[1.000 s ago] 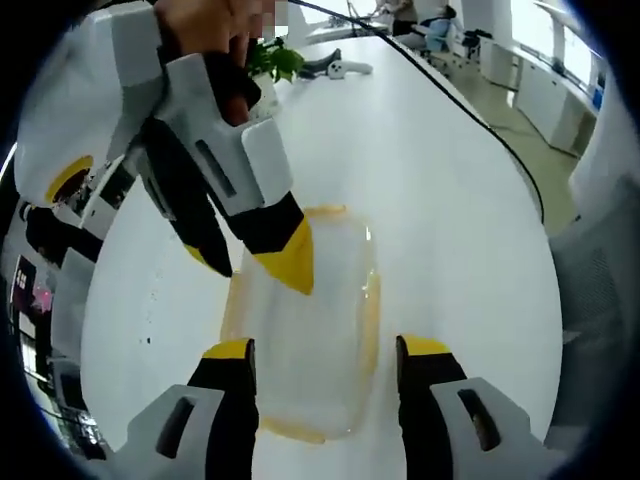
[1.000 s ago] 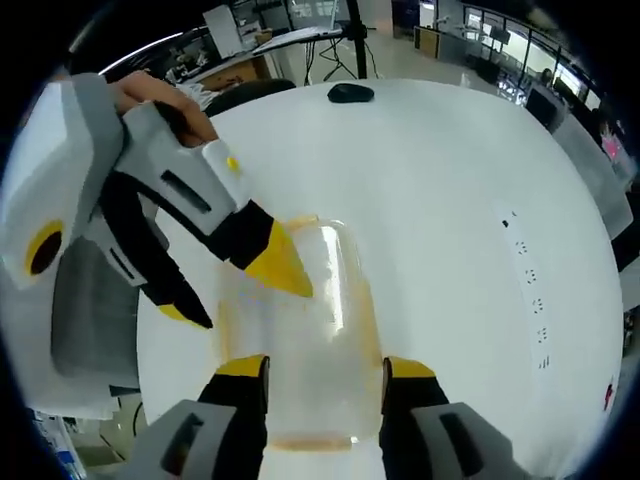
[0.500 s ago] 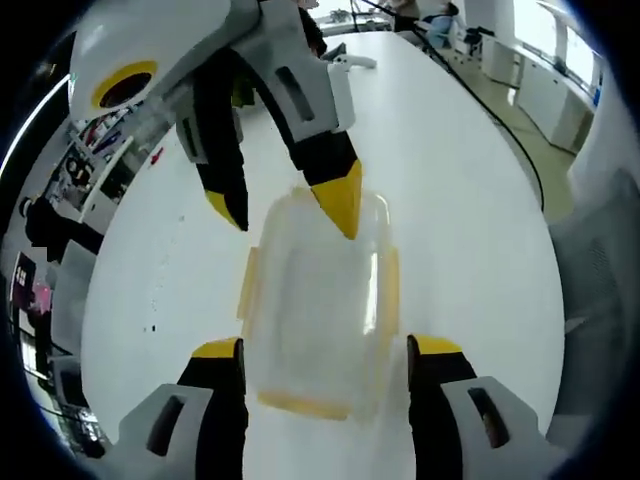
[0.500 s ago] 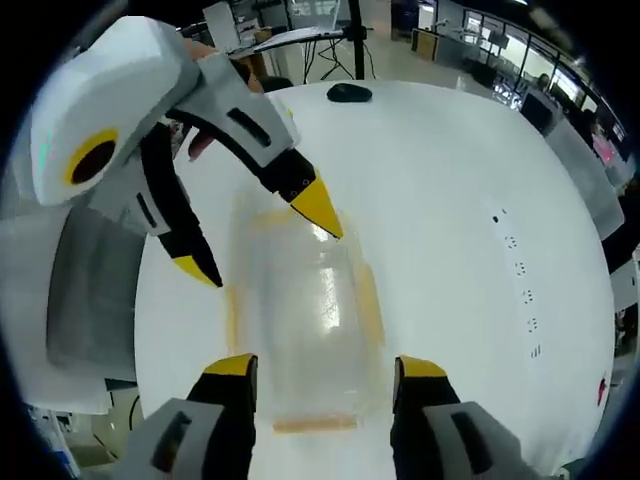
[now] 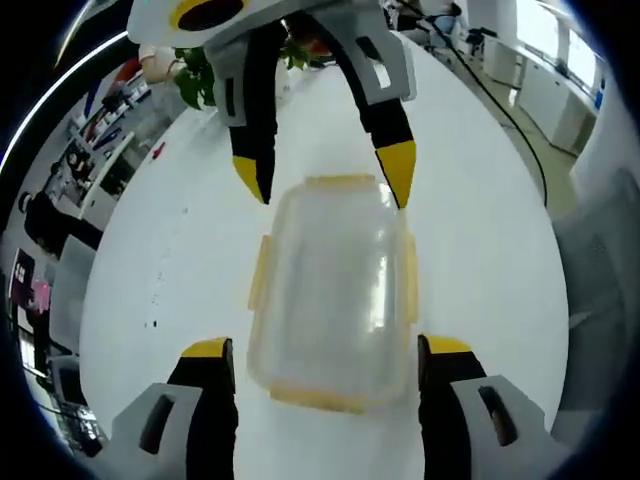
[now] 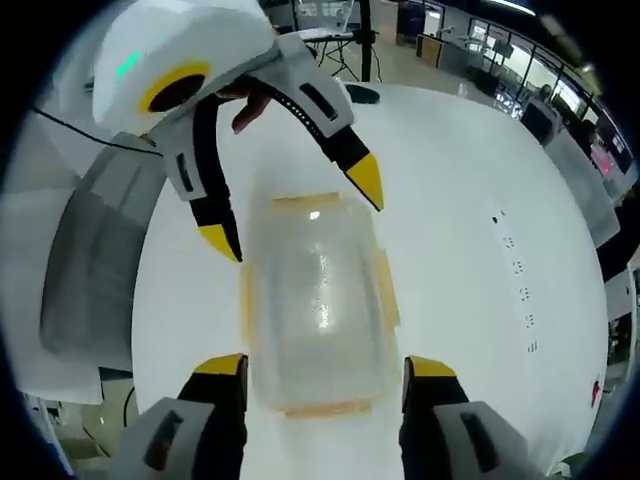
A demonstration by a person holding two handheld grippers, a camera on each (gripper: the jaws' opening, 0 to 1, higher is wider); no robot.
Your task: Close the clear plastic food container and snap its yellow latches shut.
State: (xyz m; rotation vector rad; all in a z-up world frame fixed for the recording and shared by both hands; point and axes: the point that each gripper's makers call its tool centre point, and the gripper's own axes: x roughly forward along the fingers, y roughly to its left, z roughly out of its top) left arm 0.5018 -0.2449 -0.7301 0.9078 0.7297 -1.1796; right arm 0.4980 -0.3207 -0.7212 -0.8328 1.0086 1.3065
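Two claws, both spread wide, straddle opposite ends of the clear container (image 5: 335, 295) without gripping it: left claw (image 5: 322, 350) at one short end, right claw (image 6: 322, 368) at the other. Container lies flat mid-tabletop (image 5: 470, 190), lid on, yellow latches (image 6: 385, 290) along its sides.

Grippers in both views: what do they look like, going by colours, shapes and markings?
Both look alike. The left gripper and right gripper have grey-white bodies, black tapering jaws with yellow tips, and a dark slot on each jaw housing. Seen from opposite, each carries a white box with a yellow-ringed round lens. A bare hand grips one.
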